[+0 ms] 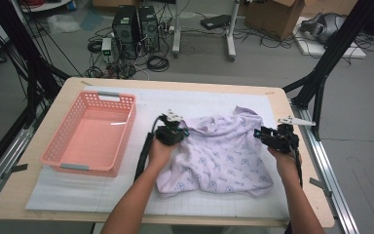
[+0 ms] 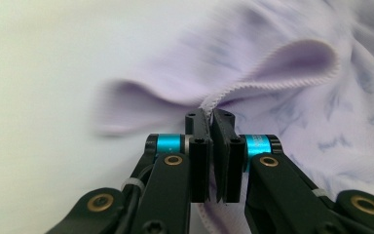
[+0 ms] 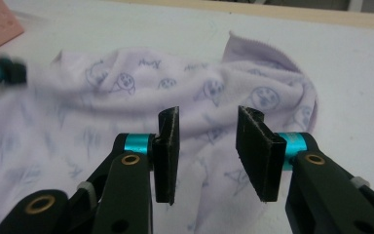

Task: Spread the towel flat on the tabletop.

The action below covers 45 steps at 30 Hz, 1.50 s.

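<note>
Cloth [image 1: 219,153] spread flat, long axis near-left to far-right; left gripper [image 1: 181,130] clamped on its hem, right gripper [image 1: 259,132] gaping, empty.

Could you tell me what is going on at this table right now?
A person is working a lilac printed cloth on the white mat with two handheld grippers. The left gripper has its jaws shut on the cloth's hemmed edge, with the fabric pinched between them. The right gripper hovers at the cloth's right side with its jaws open, nothing between them. A pink basket stands to the left, nothing visible inside it.
</note>
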Motion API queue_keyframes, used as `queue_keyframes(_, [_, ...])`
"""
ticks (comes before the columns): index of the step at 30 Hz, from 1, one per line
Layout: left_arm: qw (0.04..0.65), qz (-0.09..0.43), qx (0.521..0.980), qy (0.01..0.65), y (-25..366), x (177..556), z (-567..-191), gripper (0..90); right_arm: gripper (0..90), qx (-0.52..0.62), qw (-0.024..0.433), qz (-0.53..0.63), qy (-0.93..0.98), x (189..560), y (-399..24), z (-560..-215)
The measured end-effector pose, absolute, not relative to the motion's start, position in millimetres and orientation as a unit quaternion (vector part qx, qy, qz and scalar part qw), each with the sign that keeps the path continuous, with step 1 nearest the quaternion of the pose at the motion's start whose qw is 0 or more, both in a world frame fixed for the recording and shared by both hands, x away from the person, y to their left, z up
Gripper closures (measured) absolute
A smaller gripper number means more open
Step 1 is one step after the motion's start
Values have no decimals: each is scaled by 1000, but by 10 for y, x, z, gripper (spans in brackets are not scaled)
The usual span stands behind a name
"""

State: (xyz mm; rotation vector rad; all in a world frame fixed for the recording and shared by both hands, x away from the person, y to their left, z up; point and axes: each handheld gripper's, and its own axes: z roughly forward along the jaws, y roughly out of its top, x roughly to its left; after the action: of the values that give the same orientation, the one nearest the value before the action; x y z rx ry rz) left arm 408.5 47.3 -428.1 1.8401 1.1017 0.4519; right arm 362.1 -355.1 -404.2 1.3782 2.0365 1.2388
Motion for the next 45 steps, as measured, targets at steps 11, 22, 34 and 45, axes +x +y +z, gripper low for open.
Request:
queue_keyframes(11, [476, 201, 690, 507, 904, 4073, -4250, 610, 585, 479, 174, 437, 741, 3416, -3589, -4200])
queue_keyframes(22, [469, 131, 768, 416, 669, 3699, -4257, 424, 525, 428, 108, 437, 784, 3169, -3317, -4353])
queue_keyframes(34, [408, 149, 829, 352, 494, 3540, -4475, 877, 831, 394, 102, 394, 824, 3201, -3020, -4460])
queue_keyframes(45, [446, 250, 736, 444, 807, 3812, -4335, 900, 854, 474, 217, 393, 757, 3889, -3126, -4207])
